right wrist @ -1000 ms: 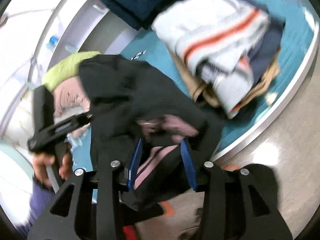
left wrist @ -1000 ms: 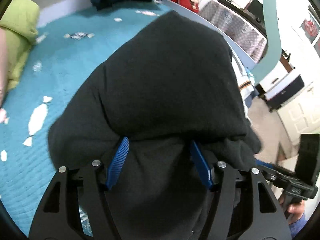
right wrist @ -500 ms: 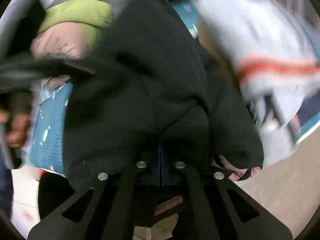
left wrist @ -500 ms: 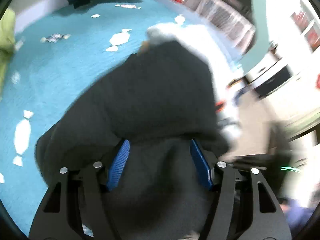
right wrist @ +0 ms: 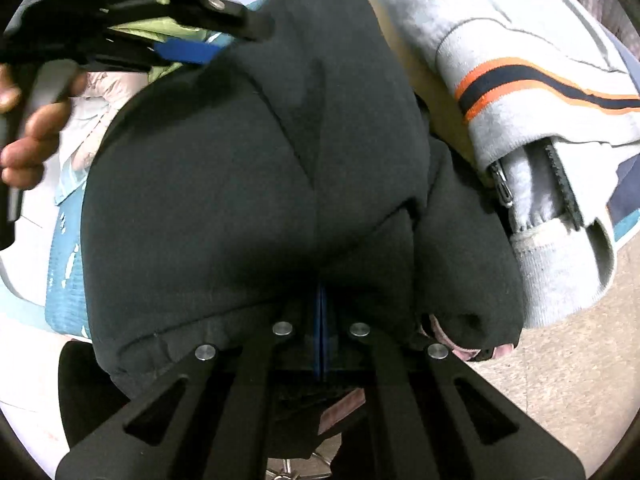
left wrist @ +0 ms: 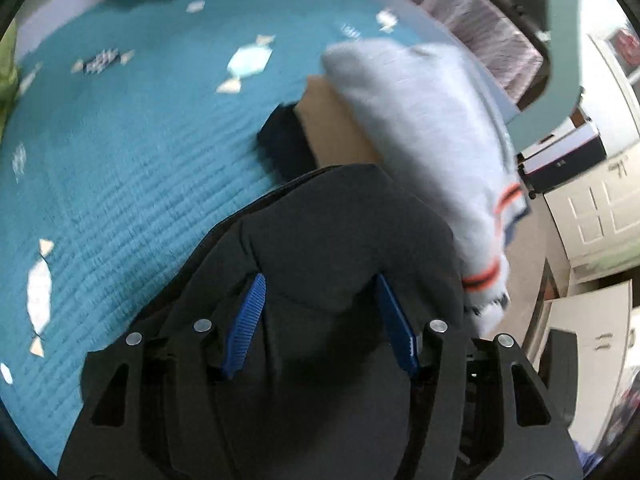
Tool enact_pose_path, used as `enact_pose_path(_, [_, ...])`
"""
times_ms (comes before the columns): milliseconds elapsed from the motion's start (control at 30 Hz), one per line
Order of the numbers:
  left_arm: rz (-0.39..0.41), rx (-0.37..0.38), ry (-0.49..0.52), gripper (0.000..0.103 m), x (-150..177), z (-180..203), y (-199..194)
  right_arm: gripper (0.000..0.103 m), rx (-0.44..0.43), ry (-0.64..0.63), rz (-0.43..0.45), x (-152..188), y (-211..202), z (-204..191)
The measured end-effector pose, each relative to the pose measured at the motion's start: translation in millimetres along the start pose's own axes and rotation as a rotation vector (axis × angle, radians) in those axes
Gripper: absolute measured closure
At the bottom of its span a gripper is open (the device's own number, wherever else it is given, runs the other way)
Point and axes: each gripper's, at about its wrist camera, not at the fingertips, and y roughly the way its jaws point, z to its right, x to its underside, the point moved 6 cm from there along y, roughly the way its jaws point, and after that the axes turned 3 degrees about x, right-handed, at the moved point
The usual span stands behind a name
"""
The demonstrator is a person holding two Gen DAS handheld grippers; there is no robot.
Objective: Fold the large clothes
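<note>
mostly, black garment hides the pinched-together right tool.

At your twelve o'clock the black garment fills the right view. At two o'clock lies a light grey sweatshirt with orange-and-navy stripes. The bedspread is teal with white candy shapes.

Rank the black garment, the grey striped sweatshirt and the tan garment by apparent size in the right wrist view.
1. black garment, though it sits nearest the camera
2. grey striped sweatshirt
3. tan garment, mostly hidden
</note>
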Motion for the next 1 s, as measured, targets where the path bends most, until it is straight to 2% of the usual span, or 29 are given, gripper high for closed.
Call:
enact_pose_path(133, [-0.022,-0.066,0.009,0.045,-7,-11,24,0.103,0.005,-0.005,-0.01,-2,4,-2])
enact_pose_path(433, [-0.003,-0.104,-0.016,0.045,-18,-26,45,0.103,-0.041,0.046,-0.018,-5,7,12])
enact_pose_path(600, [0.076,-0.045,0.02,0.041,-11,-13,4,0.103,-0.1,0.065,0.015,4,-17,13])
enact_pose_path(700, [0.147,0.027,0.047,0.029,1,0,-26,0.103,-0.112,0.083,0.048,13,-30,9])
enact_pose_path(833, [0.212,0.024,0.087,0.019,21,16,-57,0.103,-0.144,0.11,0.08,22,-48,14])
enact_pose_path(1000, [0.268,-0.047,0.123,0.012,57,25,-77,0.1,-0.17,0.122,0.108,15,-62,26])
